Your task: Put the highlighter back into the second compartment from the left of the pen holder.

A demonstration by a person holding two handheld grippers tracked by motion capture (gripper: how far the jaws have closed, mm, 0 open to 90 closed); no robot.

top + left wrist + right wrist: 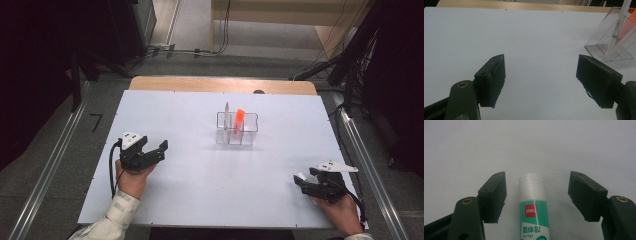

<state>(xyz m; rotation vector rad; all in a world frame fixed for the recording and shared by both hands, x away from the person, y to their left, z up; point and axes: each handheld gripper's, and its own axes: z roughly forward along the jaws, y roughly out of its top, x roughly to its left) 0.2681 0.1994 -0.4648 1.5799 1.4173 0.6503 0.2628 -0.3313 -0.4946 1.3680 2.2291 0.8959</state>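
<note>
My white table with its few things

My flat white rectangular tabletop (200, 180) has a strip of pale wood (220, 84) running along its far edge and stands on a grey floor (75, 150). Toward the far middle of the white surface stands a clear plastic organiser box with compartments (237, 129), resting directly on the top. At my near right corner a white glue stick with a green label and a ribbed white cap (532, 202) lies flat on the white surface, its cap pointing away from me. The glue stick and the clear box are well apart.
</note>
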